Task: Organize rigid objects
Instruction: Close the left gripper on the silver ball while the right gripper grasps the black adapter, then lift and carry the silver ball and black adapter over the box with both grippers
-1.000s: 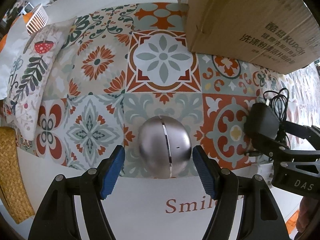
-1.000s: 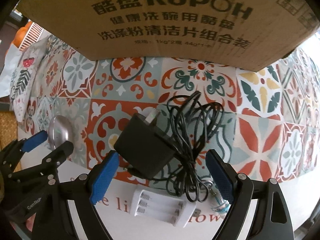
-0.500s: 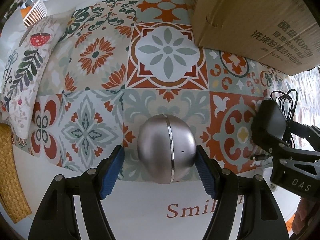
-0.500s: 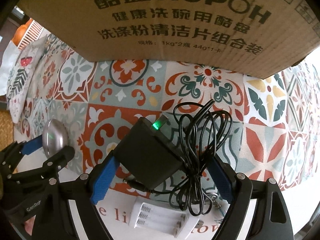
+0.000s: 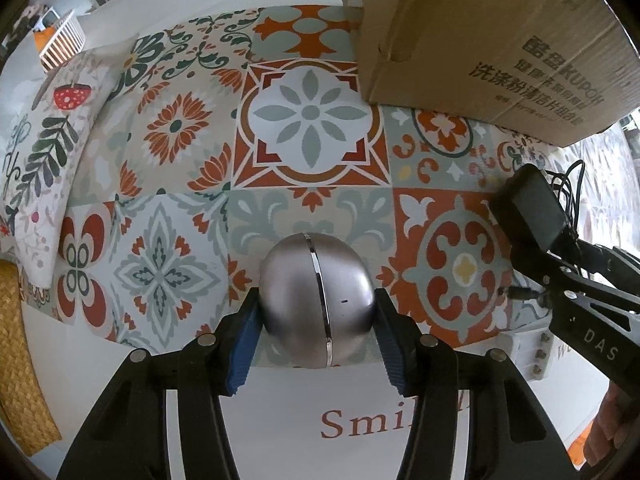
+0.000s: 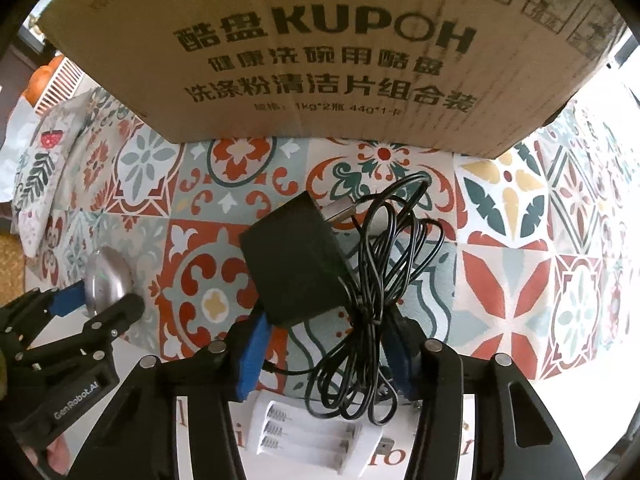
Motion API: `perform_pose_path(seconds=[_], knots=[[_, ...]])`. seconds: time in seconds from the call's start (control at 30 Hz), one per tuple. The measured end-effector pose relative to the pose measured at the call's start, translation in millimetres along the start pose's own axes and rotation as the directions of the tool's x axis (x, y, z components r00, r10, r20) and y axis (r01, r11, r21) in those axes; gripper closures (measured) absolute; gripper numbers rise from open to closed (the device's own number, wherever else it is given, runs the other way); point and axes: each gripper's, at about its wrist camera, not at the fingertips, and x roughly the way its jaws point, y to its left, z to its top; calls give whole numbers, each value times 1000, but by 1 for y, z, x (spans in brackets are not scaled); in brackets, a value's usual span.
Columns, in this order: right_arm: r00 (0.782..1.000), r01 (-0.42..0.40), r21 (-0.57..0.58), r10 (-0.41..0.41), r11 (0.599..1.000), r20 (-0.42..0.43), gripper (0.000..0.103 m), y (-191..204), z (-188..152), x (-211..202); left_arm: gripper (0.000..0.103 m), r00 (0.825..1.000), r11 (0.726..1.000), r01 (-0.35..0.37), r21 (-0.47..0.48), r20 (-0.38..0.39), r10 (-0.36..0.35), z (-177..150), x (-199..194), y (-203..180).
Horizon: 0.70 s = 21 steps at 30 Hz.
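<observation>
Left wrist view is filled in its upper right by a large cardboard box (image 5: pixel 488 40), seen standing on a patterned tile-print cloth (image 5: pixel 308 120); in the right wrist view the same box (image 6: pixel 320 52) spans the whole top of the frame, close behind the things being gripped. Printed on its side are "KUPOH", lines of Chinese characters, and a small line with "1kg*2" and "44g*1". At the left edge of the left wrist view a floral cushion (image 5: pixel 36 160) is seen, with a woven mat (image 5: pixel 20 360) below it and a white slatted basket (image 5: pixel 60 44) at the upper left. On the white border of the cloth, red lettering beginning "Smil" is read at the lower centre.

A silver ball (image 5: pixel 316 300) with a shiny seam is found at the lower centre of the left wrist view, between the blue pads of the left gripper (image 5: pixel 316 320). The jaws are closing, and both pads are seen pressed against the ball's sides.

A black power adapter (image 6: pixel 292 264) with its bundled black cable (image 6: pixel 380 280) is placed at the centre of the right wrist view, between the pads of the right gripper (image 6: pixel 328 344). These jaws are closing too; the left pad is seen against the adapter's lower corner and the right pad against the cable bundle.

A white battery holder (image 6: pixel 308 440) is seen at the bottom centre, under the cable. "GenRobot.AI" is read on the left gripper's body at the lower left of this view, and "DAS" on the right gripper's body at the right edge of the left wrist view.
</observation>
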Motion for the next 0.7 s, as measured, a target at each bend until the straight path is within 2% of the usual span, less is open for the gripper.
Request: perform_pose_path(seconds=[0.37,0.5,0.7], knots=[[999,-35,7,34,999,37,56,-1,-14,-16,50,999,1000,-7,21,46,6,-2,-24,-8],[997,-64,10,63,998,44,67,-9,-21,-28,50,998,1000,-6,27,55,5,1,-29,-15],[993,-119,31,119,992,23,69,-17,-22,-34,50,998,999,-2,39,63,-1,4,-32,-23]])
